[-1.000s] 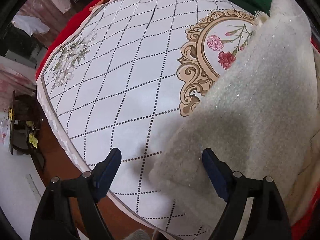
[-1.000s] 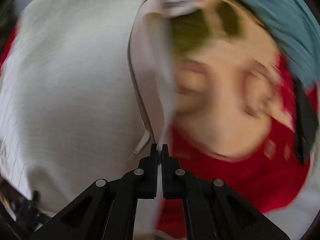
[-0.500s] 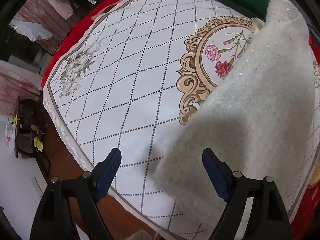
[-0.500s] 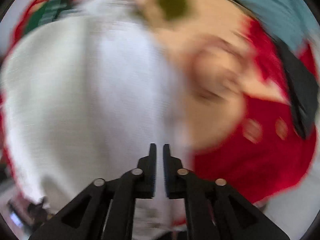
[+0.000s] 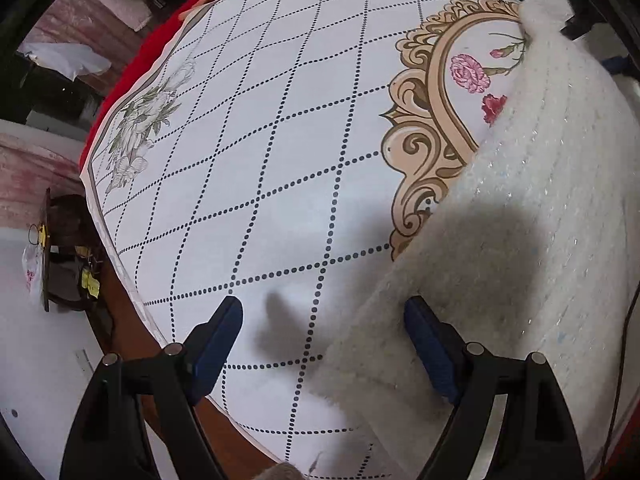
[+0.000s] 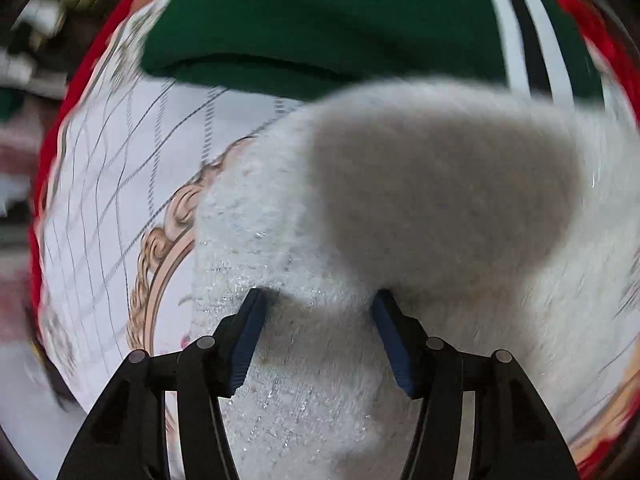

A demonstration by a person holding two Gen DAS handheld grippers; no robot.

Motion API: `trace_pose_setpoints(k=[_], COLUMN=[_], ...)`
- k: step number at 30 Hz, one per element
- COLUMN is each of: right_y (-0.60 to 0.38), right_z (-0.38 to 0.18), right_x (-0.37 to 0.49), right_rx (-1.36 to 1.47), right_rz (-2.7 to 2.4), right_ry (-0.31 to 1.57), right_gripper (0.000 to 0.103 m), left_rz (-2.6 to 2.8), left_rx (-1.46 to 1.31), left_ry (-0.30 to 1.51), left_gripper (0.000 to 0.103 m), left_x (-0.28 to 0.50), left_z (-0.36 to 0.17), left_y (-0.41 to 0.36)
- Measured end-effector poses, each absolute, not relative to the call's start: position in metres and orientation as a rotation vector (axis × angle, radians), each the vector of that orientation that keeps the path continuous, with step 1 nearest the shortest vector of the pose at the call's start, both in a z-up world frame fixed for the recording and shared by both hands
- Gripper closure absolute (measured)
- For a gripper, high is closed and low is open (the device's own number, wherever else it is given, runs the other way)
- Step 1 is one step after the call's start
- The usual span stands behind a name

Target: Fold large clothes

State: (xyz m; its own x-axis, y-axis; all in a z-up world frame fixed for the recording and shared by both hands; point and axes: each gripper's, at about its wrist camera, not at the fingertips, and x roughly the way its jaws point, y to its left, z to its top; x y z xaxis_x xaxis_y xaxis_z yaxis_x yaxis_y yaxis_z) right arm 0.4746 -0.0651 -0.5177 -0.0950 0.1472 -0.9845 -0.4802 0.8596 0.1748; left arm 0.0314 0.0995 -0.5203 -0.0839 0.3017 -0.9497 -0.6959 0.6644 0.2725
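Observation:
A fluffy white garment with glittery threads lies folded on the patterned white tablecloth, filling the right of the left wrist view. My left gripper is open and empty above its near left corner; the right blue pad hangs over the fabric. In the right wrist view the same white garment fills the middle. My right gripper is open just above it, holding nothing.
A folded dark green garment with white stripes lies beyond the white one on the tablecloth. Red cloth edges the table. The table's left edge drops to a dark stand and pale floor.
My right gripper has opened and let go of the white garment, and swung from the red cloth to over the garment. My left gripper has stayed open and come lower.

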Motion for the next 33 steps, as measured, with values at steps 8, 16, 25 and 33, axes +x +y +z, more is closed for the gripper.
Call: trace_pose_setpoints(k=[8, 16, 25, 33], right_y=[-0.225, -0.326, -0.331, -0.460], right_z=[-0.431, -0.573, -0.541, -0.504], right_x=[0.485, 0.519, 0.482, 0.325], right_rx=[0.054, 0.603, 0.691, 0.804], right_rz=[0.524, 0.528, 0.488, 0.120], right_ry=[1.464, 1.700, 1.520, 1.503], right_gripper=[0.017, 0.015, 0.070, 0.069], left_rz=[0.873, 0.881, 0.972, 1.111], left_rx=[-0.514, -0.563, -0.560, -0.528], left_ry=[1.307, 1.255, 1.291, 1.325], left_gripper=[0.018, 0.005, 0.005, 0.005], left_x=[0.018, 0.029, -0.001, -0.067], left_z=[-0.492, -0.482, -0.470, -0.451], left_y=[0.104, 0.108, 0.101, 0.098])
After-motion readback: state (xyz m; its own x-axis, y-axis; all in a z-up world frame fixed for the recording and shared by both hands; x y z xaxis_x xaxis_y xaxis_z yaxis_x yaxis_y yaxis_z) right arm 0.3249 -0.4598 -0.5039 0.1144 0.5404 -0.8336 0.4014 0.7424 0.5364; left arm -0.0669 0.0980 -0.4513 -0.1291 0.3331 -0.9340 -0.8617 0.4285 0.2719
